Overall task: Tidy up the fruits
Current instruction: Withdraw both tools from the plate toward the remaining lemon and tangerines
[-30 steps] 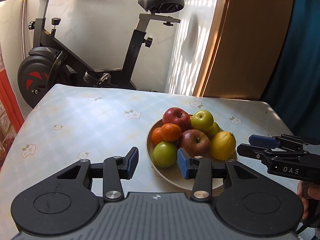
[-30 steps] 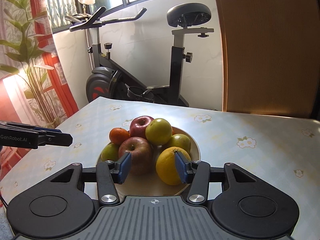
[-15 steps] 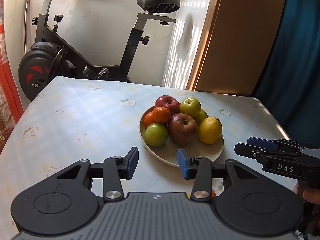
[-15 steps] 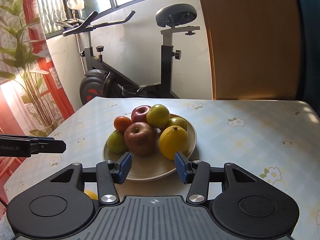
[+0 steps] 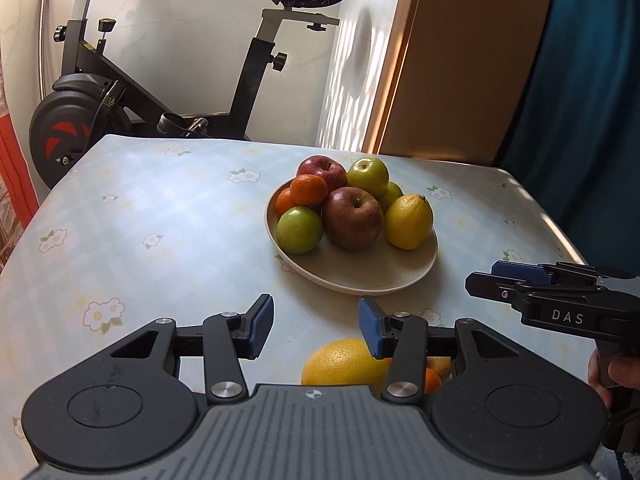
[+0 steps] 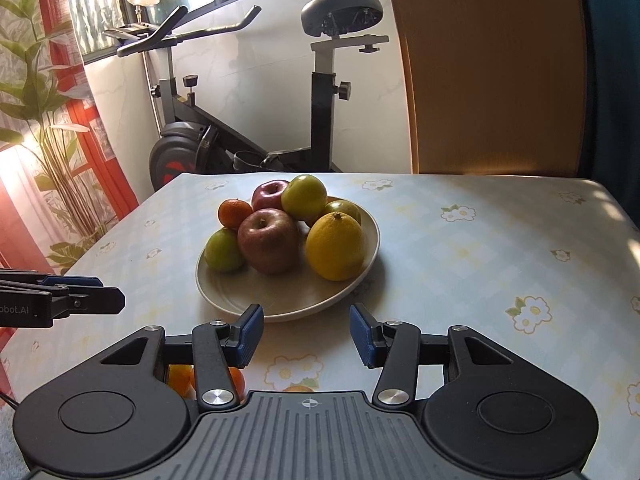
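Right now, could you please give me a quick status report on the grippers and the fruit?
Left gripper open, jaws just widened, nothing between. Right gripper open, empty. Fruit piled on plate; big yellow citrus loose beneath left gripper. Nothing blocking.

"DAS" on the right gripper (image 5: 516,276); "bot.AI" on the left gripper (image 6: 84,298)

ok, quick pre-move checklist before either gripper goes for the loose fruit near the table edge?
1. Left gripper empty, jaws apart (just opened wider): ok.
2. Right gripper empty, jaws apart: ok.
3. Large yellow citrus in view below the left gripper, nothing lying on it: ok.
4. Small oranges mostly hidden under the right gripper's body; how many there are, how they lie: cannot tell.
5. Plate has bare room at its near side for more fruit: ok.
6. Pile on the plate, lemon at its edge, steady if nudged: cannot tell.
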The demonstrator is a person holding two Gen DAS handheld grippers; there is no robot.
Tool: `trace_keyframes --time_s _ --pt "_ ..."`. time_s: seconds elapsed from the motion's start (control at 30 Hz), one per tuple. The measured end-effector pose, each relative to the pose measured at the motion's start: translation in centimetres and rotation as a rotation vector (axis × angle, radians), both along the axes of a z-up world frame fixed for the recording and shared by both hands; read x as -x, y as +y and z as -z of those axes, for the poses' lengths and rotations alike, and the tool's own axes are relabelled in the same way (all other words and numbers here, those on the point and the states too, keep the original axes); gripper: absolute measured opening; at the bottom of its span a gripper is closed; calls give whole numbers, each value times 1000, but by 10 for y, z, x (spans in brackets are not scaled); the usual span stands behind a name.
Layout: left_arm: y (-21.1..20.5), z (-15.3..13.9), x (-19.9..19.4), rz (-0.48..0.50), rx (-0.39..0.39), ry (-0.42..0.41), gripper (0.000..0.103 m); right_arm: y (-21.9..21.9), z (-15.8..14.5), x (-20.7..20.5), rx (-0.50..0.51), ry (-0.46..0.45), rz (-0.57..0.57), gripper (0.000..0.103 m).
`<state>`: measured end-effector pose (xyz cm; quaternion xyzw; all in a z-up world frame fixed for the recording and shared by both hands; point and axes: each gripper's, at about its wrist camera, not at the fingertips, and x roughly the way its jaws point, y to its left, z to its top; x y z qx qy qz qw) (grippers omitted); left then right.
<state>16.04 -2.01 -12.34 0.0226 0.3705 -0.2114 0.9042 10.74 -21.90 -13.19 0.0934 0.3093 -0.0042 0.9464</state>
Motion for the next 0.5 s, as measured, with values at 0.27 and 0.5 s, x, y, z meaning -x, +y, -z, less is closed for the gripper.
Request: trace_keyframes --time_s 0.27,0.5 --pt "1 11 4 39 15 63 50 5 7 0 -7 19 -24 45" --pt "-3 20 9 60 -3 101 55 4 8 0 -14 20 -29 45"
